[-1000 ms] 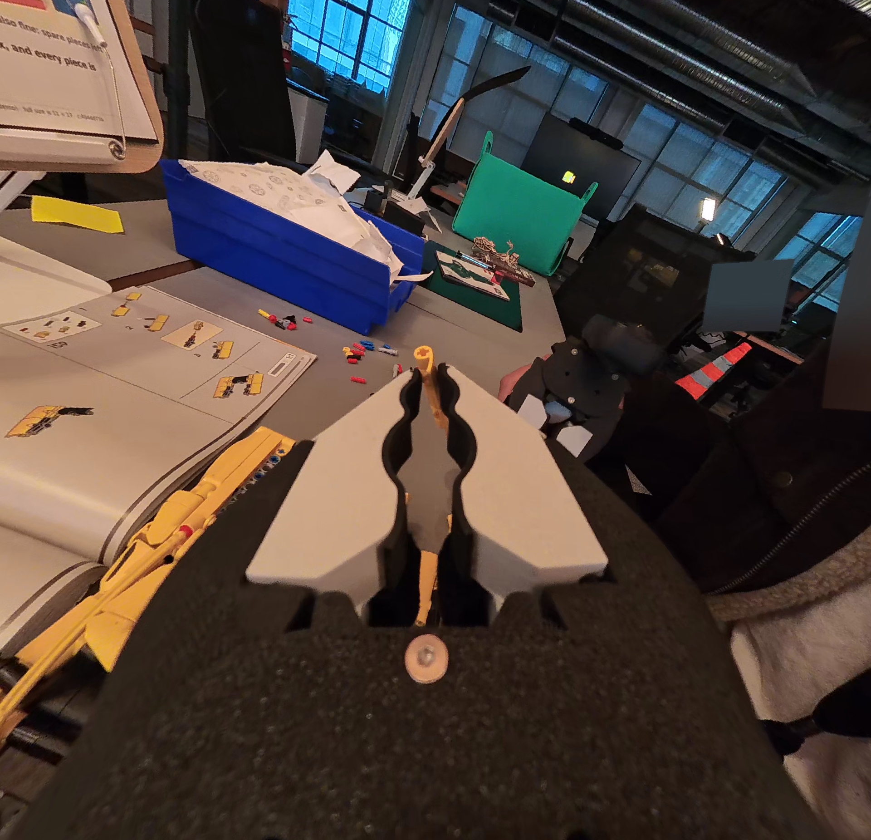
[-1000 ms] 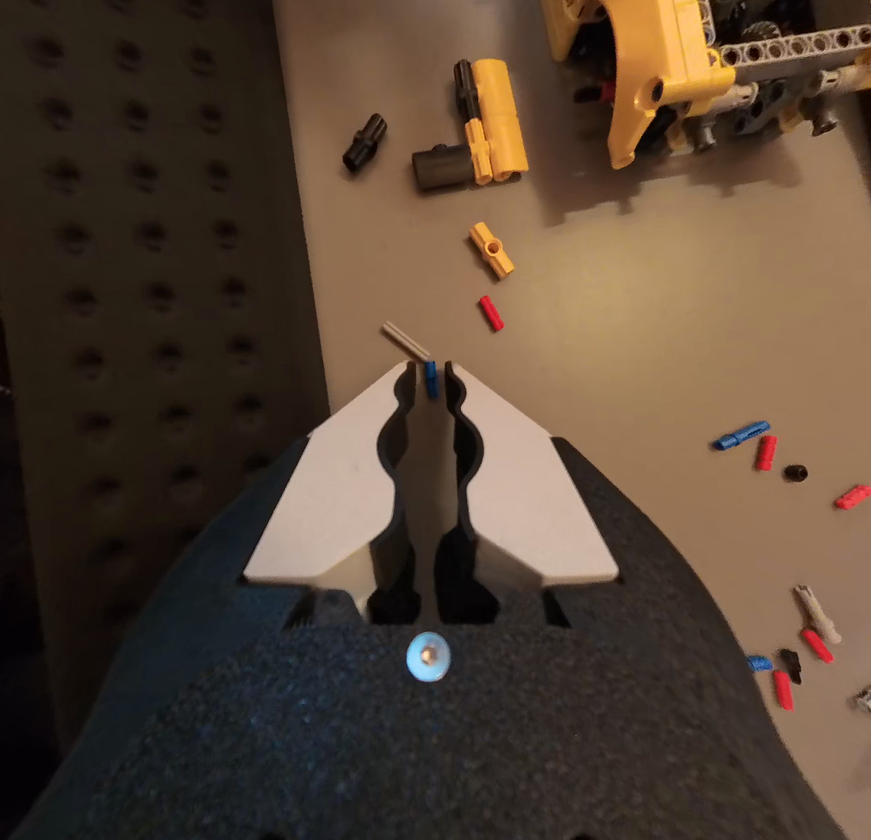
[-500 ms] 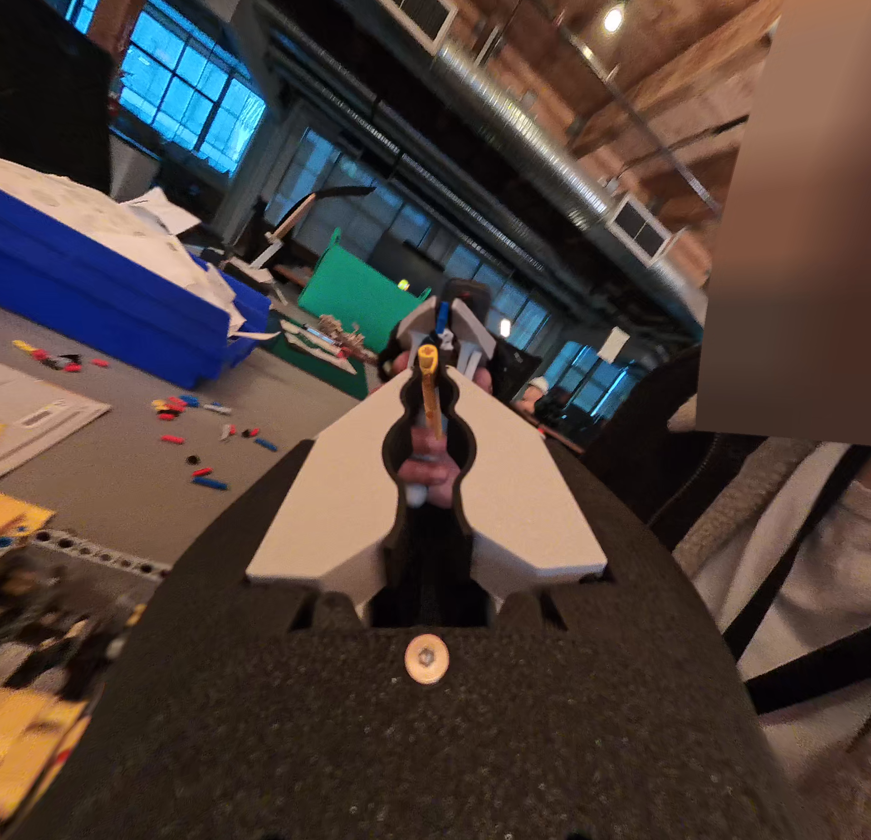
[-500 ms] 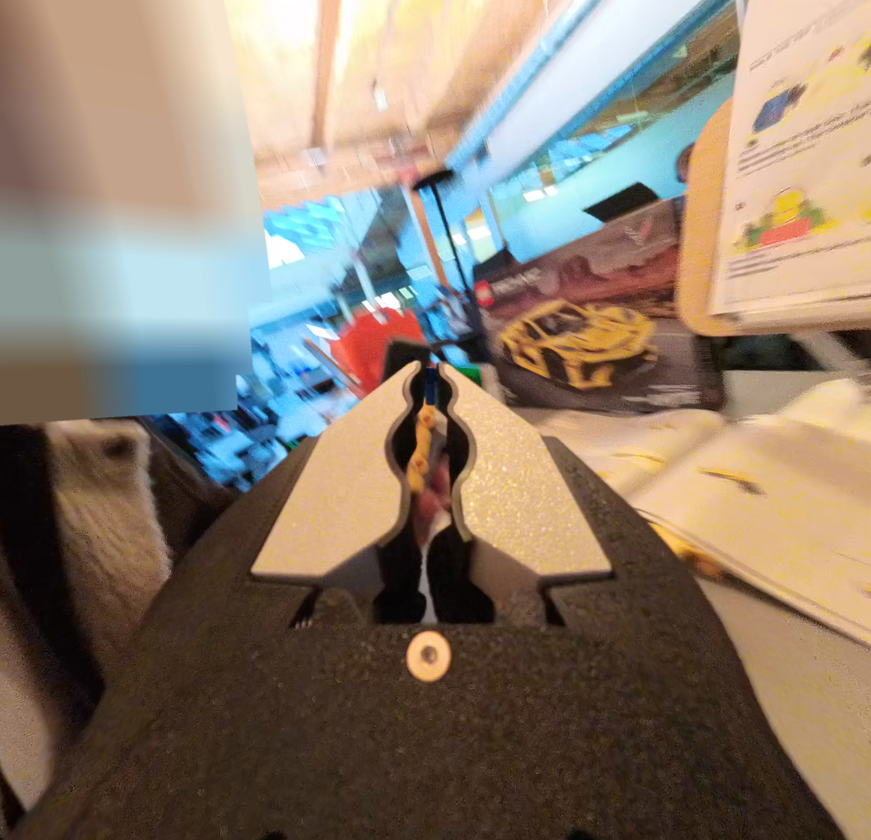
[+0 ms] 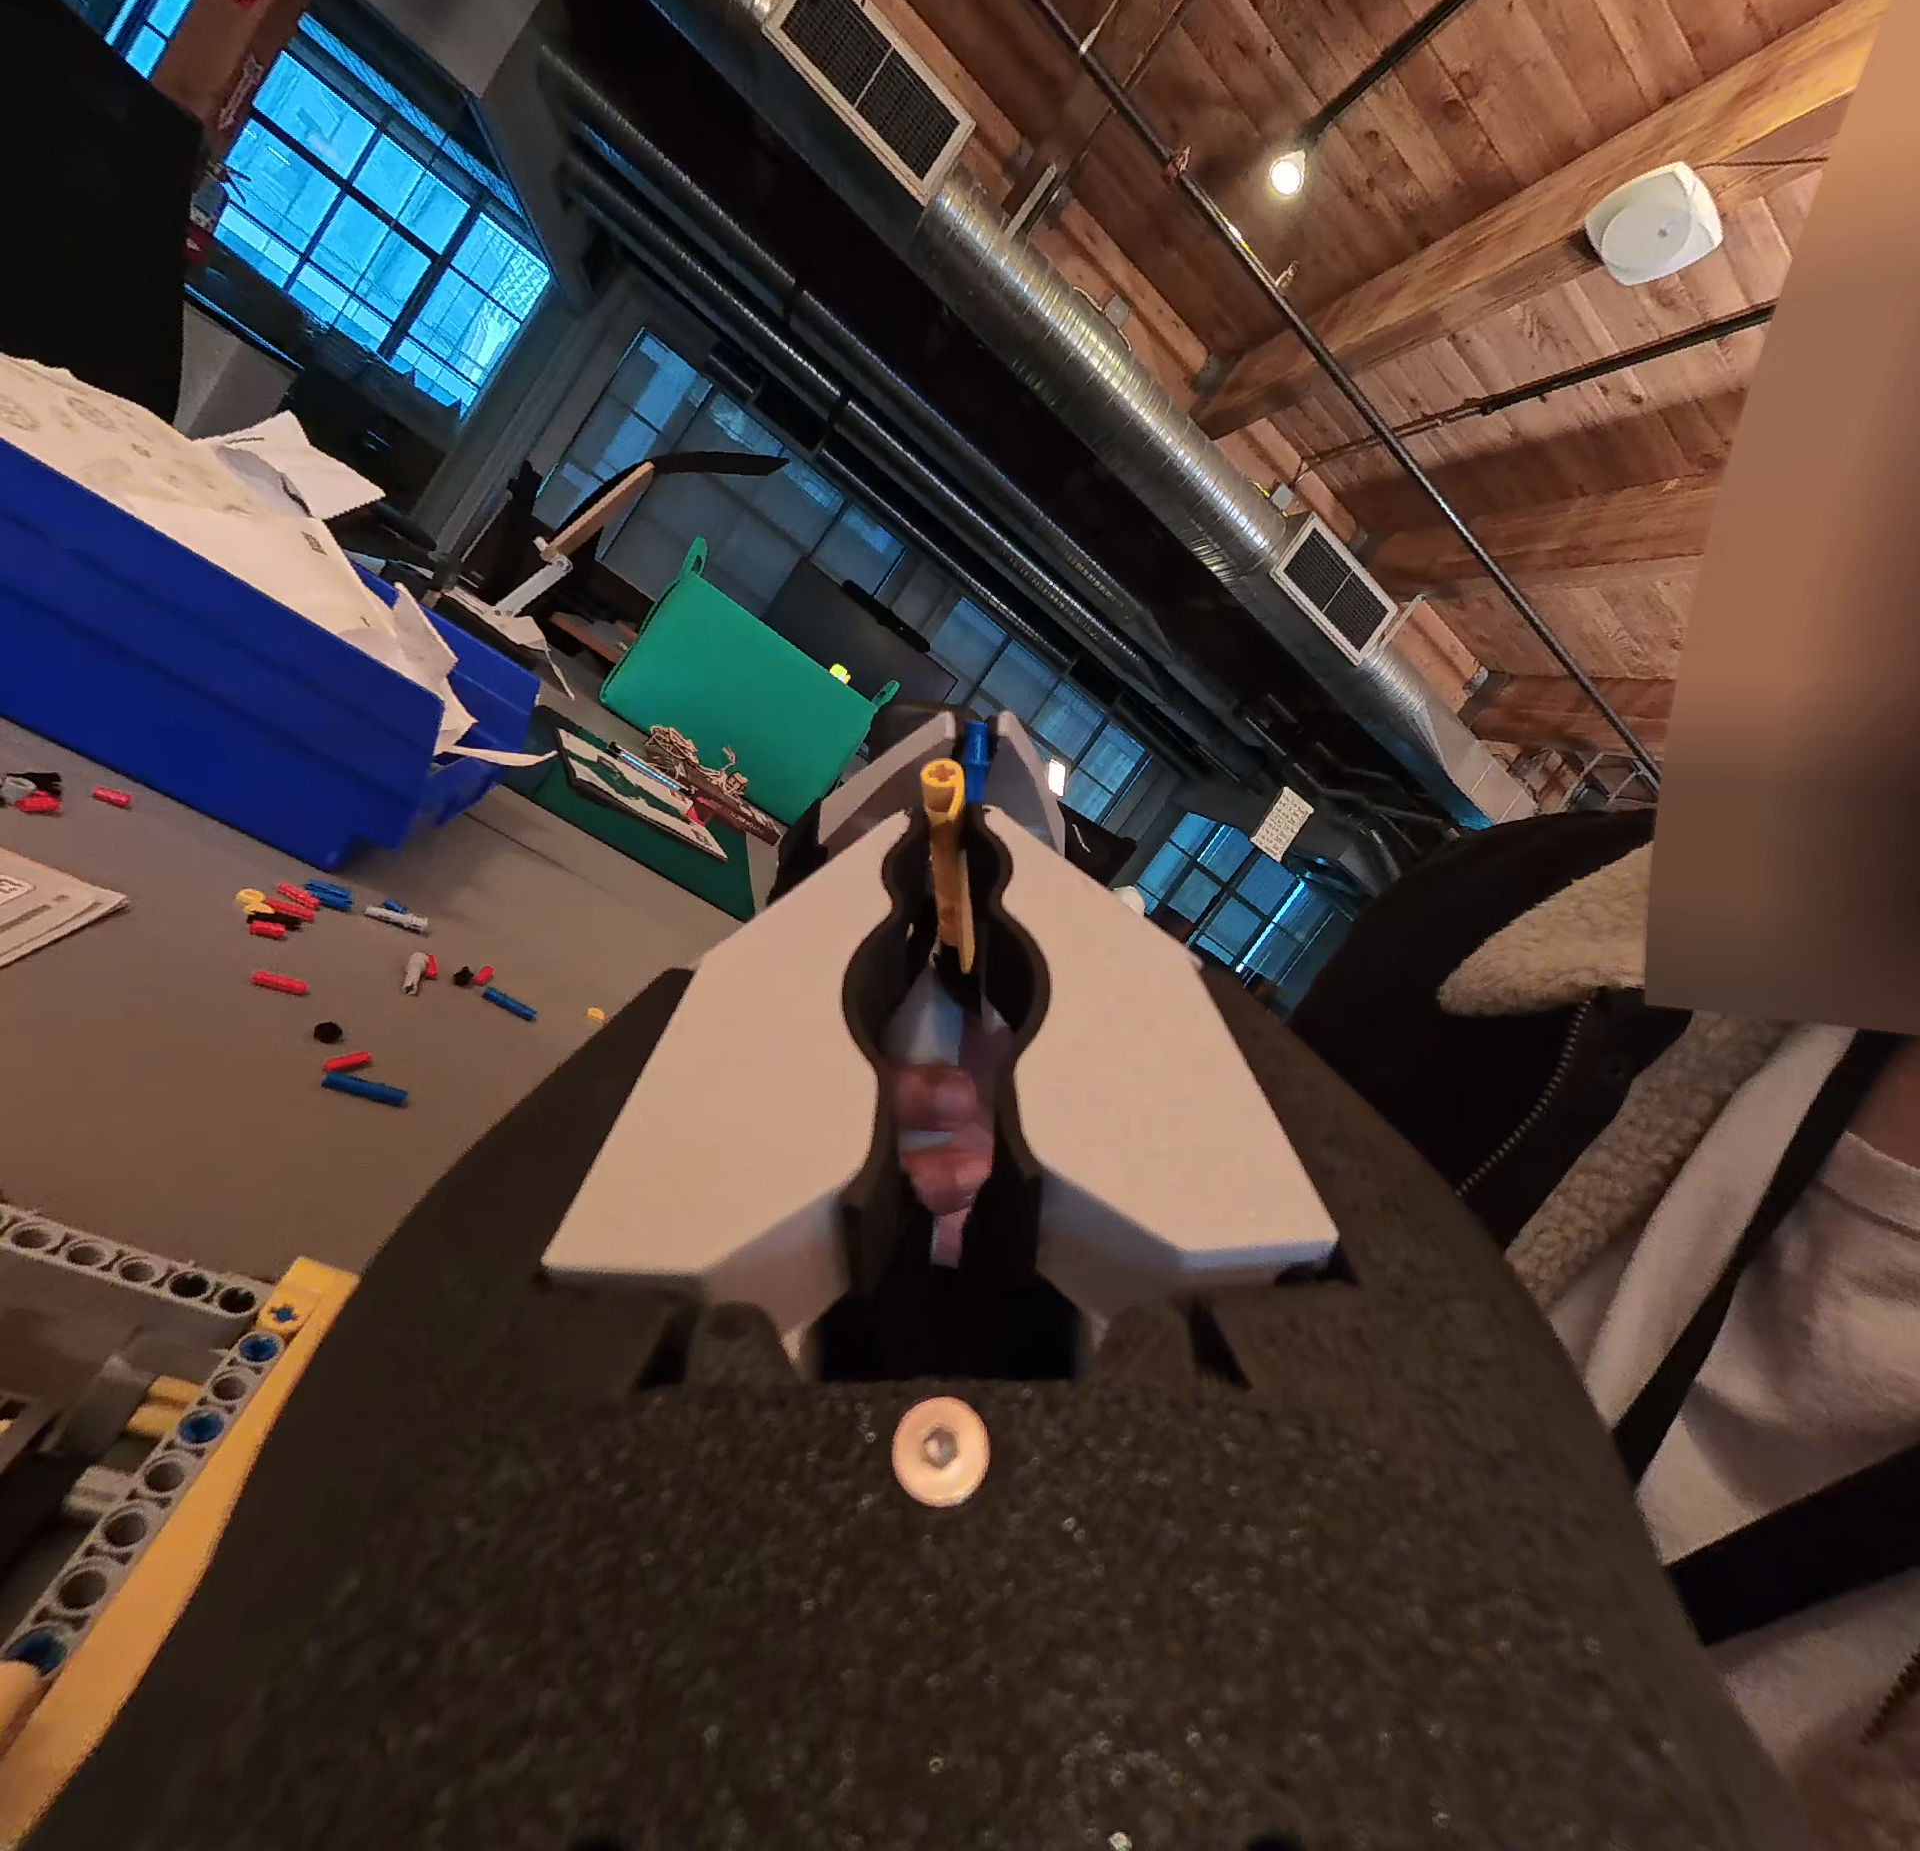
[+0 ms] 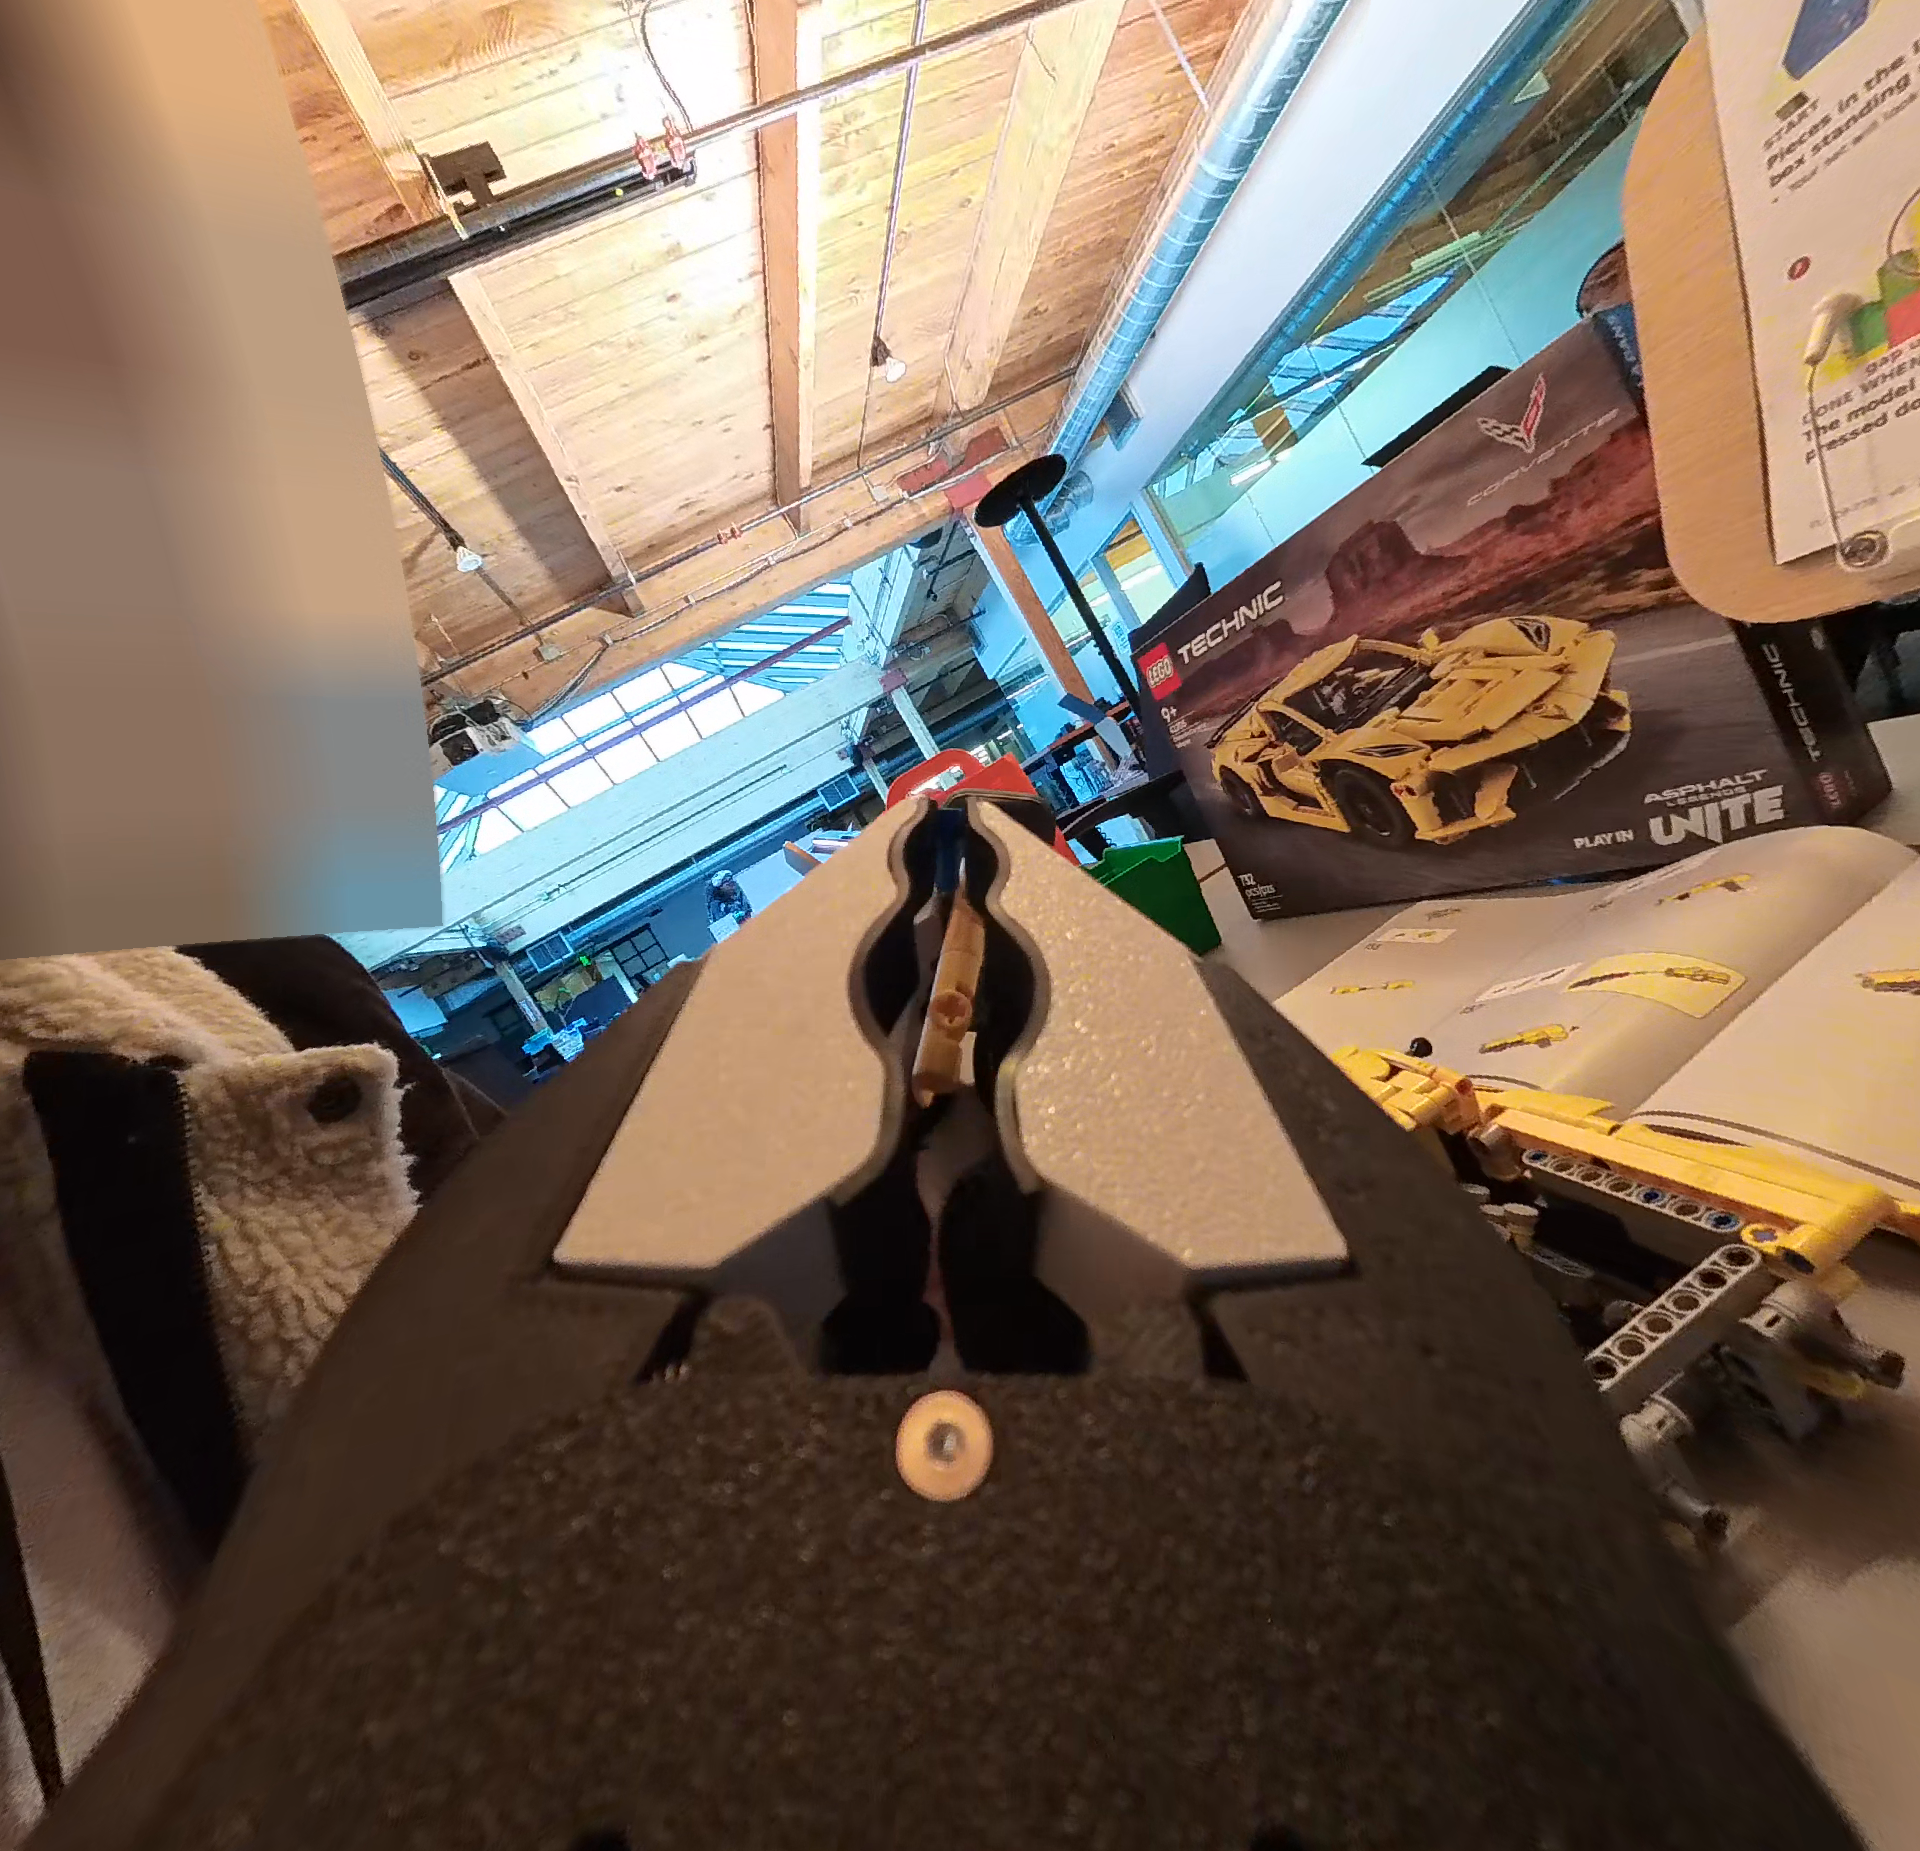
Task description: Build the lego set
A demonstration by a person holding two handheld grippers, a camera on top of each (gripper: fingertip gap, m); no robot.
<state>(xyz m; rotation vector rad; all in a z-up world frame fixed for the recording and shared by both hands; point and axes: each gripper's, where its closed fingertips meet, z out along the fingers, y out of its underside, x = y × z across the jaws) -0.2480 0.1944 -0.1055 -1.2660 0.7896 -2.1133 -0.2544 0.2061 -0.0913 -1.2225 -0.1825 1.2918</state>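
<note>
Left gripper [image 5: 948,825] raised off the desk [image 5: 208,1105], fingers narrowed on a yellow axle connector [image 5: 950,866] standing up between the tips; just past those tips, the right gripper [image 6: 943,835], fingers pinched on a blue pin [image 6: 947,854], tip to tip with the connector. Mid-air joining step in hand, by the look of it: pin about to go into the connector's end hole, calling for a straight push along a shared line without letting either small part twist. Part-built yellow car model [image 6: 1558,1167] low and right of the right fingers, beside the open instruction booklet [image 6: 1662,980].
</note>
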